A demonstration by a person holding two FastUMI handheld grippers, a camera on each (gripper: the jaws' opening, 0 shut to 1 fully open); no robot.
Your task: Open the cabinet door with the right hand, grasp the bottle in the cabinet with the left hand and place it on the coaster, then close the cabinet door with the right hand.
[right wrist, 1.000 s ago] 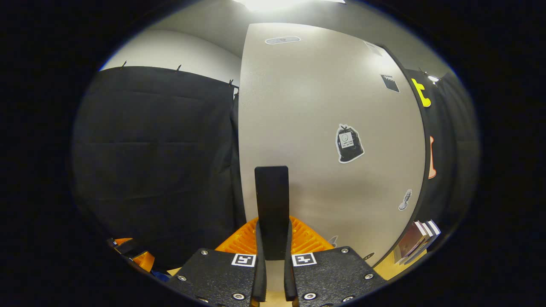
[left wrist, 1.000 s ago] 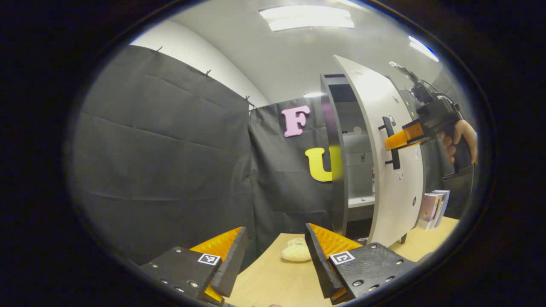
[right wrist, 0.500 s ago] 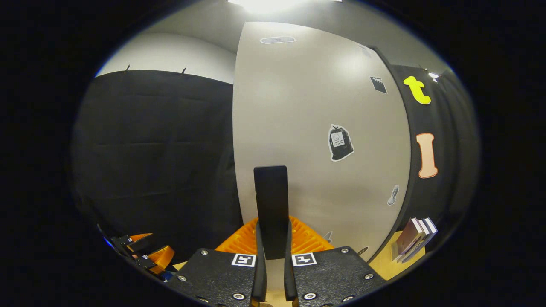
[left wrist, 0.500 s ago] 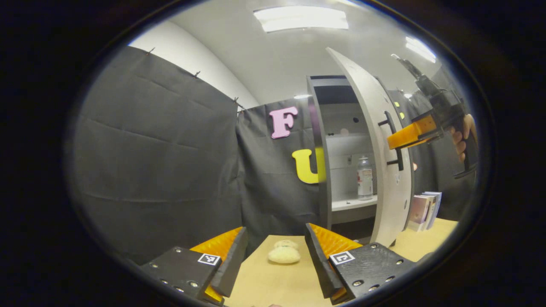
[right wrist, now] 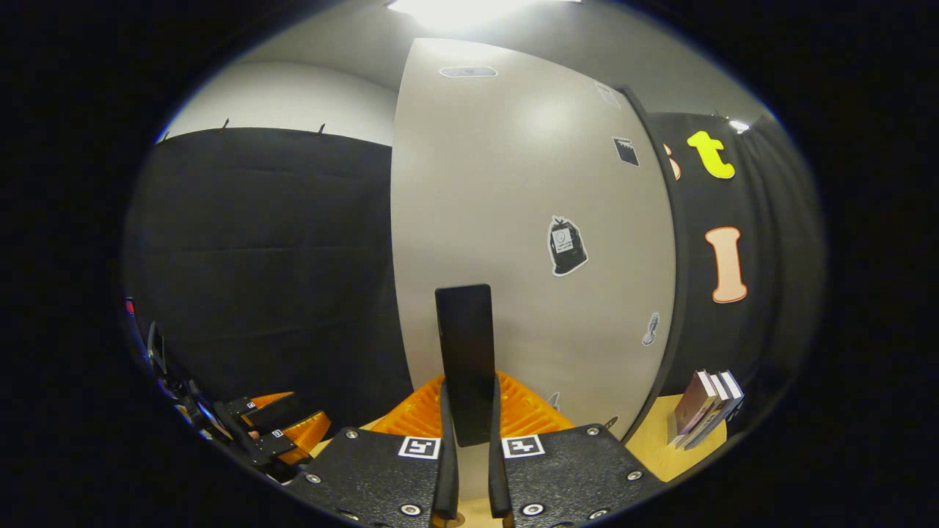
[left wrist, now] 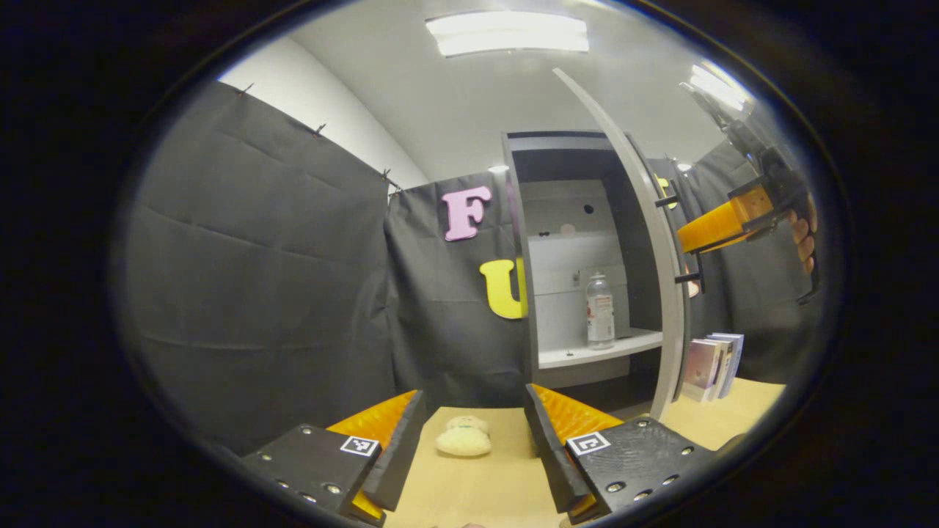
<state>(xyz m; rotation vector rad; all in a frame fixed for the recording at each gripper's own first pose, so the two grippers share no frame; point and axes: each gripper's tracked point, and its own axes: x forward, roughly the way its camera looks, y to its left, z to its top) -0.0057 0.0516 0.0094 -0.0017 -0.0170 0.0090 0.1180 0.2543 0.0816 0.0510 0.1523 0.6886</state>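
Note:
In the left gripper view the cabinet (left wrist: 565, 213) stands wide, its pale door (left wrist: 653, 242) swung out edge-on. A clear bottle (left wrist: 599, 311) with a label stands upright on the white shelf (left wrist: 598, 350) inside. My left gripper (left wrist: 473, 447) is open low over the wooden table, well short of the cabinet. My right gripper (left wrist: 715, 227) is at the door's outer face, held by a hand. In the right gripper view my right gripper (right wrist: 467, 440) is shut on the black door handle (right wrist: 464, 359), with the door's face (right wrist: 513, 220) close ahead.
A small cream plush toy (left wrist: 463, 438) lies on the wooden table (left wrist: 477, 491) between my left gripper's fingers. Several books (left wrist: 708, 361) stand upright to the right of the door; they also appear in the right gripper view as books (right wrist: 706, 407). My left gripper (right wrist: 275, 433) is seen low left.
The cabinet door has swung further open with my right gripper on its handle. The bottle and shelf inside have come into full view. My left gripper stays low and open.

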